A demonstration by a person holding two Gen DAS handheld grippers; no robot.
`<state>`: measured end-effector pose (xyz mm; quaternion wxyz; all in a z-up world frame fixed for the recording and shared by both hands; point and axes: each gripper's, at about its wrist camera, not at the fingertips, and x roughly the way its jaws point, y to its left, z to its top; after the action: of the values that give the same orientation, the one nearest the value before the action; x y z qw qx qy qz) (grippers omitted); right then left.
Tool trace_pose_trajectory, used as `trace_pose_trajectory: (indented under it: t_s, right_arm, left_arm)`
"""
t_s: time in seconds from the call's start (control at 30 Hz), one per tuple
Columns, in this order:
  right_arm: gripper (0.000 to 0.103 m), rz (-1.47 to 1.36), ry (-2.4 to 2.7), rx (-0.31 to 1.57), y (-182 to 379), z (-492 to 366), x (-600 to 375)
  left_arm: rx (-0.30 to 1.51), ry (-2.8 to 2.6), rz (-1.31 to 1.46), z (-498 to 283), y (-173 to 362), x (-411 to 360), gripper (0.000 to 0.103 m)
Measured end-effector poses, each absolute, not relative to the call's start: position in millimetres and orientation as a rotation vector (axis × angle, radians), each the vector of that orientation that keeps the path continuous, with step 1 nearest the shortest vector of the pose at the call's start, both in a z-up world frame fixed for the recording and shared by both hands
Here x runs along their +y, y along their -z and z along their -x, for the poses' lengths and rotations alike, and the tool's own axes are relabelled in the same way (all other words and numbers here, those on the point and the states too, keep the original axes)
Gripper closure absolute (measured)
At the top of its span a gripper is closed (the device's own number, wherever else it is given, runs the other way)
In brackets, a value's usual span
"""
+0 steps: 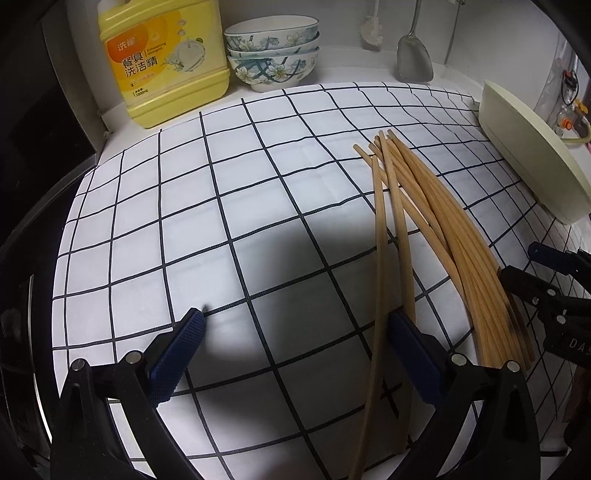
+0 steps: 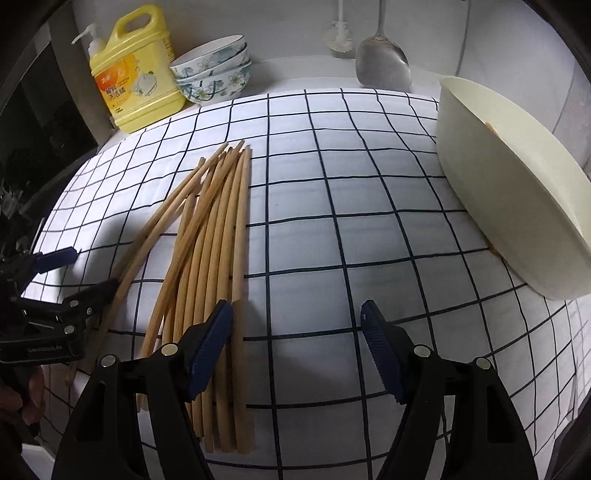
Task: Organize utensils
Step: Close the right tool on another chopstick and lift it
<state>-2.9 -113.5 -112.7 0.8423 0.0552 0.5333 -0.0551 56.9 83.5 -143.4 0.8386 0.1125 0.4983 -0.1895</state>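
Home kitchen. Dish soap jug [image 1: 162,62] and stacked floral bowls [image 1: 272,51] at the worktop's [image 1: 354,75] back edge, metal spatula [image 1: 414,55] and dish brush [image 1: 371,31] hanging on the wall, checked cloth [image 1: 221,221] with wooden chopsticks [image 1: 436,221].

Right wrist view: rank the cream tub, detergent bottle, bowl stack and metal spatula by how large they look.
1. Cream tub, though it sits nearest the camera.
2. Detergent bottle.
3. Bowl stack.
4. Metal spatula; close to the bowls, so that order is unsure.
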Motion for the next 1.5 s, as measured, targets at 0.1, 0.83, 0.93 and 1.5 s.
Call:
trace_pose_trajectory:
  t_s: [0.1,0.83,0.93,1.5]
  right_arm:
    - [0.034,-0.073,0.115,1.135,114.6,1.1,-108.4]
    - [0.065,-0.015,0.064,1.089,114.5,-0.2,-97.1]
    - [0.066,-0.021,0.078,1.089,114.6,-0.1,-100.9]
    - [0.066,-0.052,0.164,1.087,114.8,2.3,-129.2]
  left_arm:
    - [1.056,0.394,-0.236,-57.9,143.1,80.3,0.005]
    - [1.007,0.403,-0.214,-43.4,135.2,71.7,0.049]
    - [1.011,0.38,-0.202,-47.2,135.2,77.5,0.049]
    - [1.012,0.318,-0.187,-53.6,134.8,92.0,0.048]
